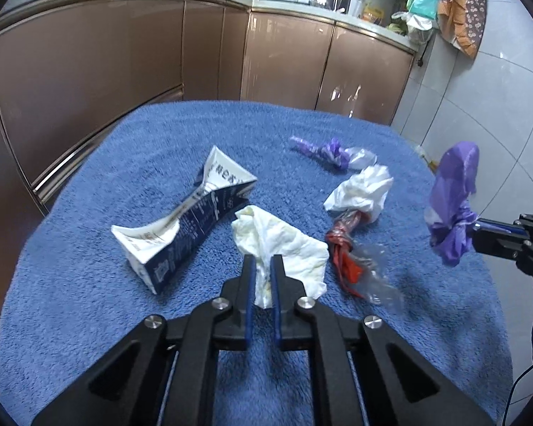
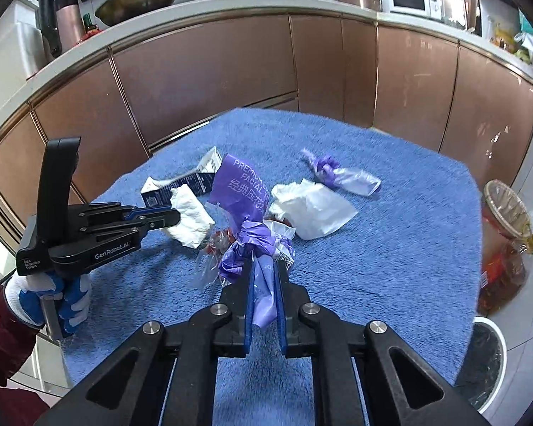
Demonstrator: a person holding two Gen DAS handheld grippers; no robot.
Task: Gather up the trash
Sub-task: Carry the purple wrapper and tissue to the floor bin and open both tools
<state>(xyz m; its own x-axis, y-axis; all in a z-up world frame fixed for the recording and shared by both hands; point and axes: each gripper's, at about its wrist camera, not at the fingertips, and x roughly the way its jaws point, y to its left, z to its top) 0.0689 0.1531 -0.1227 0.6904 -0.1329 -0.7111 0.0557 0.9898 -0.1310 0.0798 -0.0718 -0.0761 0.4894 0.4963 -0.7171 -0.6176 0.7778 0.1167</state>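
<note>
Your left gripper (image 1: 262, 266) pinches a soft, light tissue (image 1: 284, 248). Your right gripper (image 2: 265, 273) pinches a limp purple wrapper (image 2: 247, 220); grip bunched folds.

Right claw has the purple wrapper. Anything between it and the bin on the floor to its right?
Nothing visible. The right claw holds the purple wrapper above the blue towel; the white bin sits past the table's right edge, opening only partly in view.
</note>
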